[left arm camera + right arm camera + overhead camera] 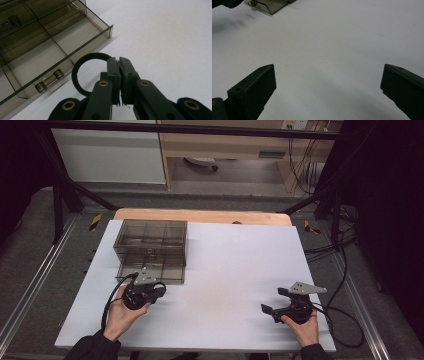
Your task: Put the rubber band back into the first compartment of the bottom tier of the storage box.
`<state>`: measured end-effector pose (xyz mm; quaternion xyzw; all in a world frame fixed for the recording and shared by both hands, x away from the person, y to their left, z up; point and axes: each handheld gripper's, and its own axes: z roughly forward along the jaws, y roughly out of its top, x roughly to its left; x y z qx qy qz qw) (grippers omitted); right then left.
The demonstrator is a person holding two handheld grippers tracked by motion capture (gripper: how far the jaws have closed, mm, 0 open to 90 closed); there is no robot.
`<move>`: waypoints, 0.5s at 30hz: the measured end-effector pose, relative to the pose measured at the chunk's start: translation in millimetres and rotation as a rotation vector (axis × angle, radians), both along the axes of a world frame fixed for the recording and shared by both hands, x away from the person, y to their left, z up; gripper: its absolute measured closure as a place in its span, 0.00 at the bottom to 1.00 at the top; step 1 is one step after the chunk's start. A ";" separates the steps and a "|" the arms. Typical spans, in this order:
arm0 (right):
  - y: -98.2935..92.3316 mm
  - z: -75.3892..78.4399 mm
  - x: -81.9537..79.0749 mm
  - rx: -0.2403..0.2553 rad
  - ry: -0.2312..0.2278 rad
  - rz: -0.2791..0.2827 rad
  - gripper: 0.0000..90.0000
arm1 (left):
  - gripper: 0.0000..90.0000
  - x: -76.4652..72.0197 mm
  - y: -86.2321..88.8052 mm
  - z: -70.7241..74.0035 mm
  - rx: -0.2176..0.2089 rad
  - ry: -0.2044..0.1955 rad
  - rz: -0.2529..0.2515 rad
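The left hand-held gripper [119, 61], jaws pinched on a black ring [80, 75], sits just before the open drawer [50, 57] of the smoky organizer [150, 237]. Likely next: lowering it into a compartment. The right hand-held gripper [327, 85] gapes wide, empty, well right of the drawer above the white surface [235, 270].

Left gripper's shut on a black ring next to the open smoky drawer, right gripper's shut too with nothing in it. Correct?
Not quite. The right gripper is open: the right gripper view shows its fingers wide apart over the white table. The left gripper is shut on the black ring beside the smoky transparent plastic drawer.
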<state>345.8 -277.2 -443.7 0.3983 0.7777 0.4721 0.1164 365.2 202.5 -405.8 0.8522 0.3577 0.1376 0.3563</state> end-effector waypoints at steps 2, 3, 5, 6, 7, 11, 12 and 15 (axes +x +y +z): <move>0.0 0.0 0.0 0.000 0.000 0.000 0.01 | 0.96 0.5 1.3 0.2 0.001 0.001 0.002; 0.0 -0.1 0.1 -0.001 -0.001 0.001 0.01 | 0.96 0.8 1.9 0.3 0.001 0.001 0.004; 0.0 0.0 0.1 0.000 0.000 0.000 0.01 | 0.96 1.2 3.1 0.6 0.000 0.002 0.006; 0.0 0.0 0.0 -0.001 0.000 0.000 0.01 | 0.96 1.5 3.9 1.0 0.001 0.002 0.006; 0.0 -0.1 0.1 0.000 0.000 0.000 0.01 | 0.96 1.8 4.8 1.4 0.000 0.002 0.008; 0.0 0.0 0.1 -0.001 0.000 0.001 0.01 | 0.96 2.9 8.9 3.3 -0.002 -0.001 0.016; 0.0 -0.1 0.2 -0.001 -0.002 0.001 0.01 | 0.96 3.2 9.8 3.6 -0.003 -0.002 0.021; 0.0 -0.1 0.1 -0.001 -0.001 0.001 0.01 | 0.96 4.2 13.2 4.5 -0.007 -0.001 0.029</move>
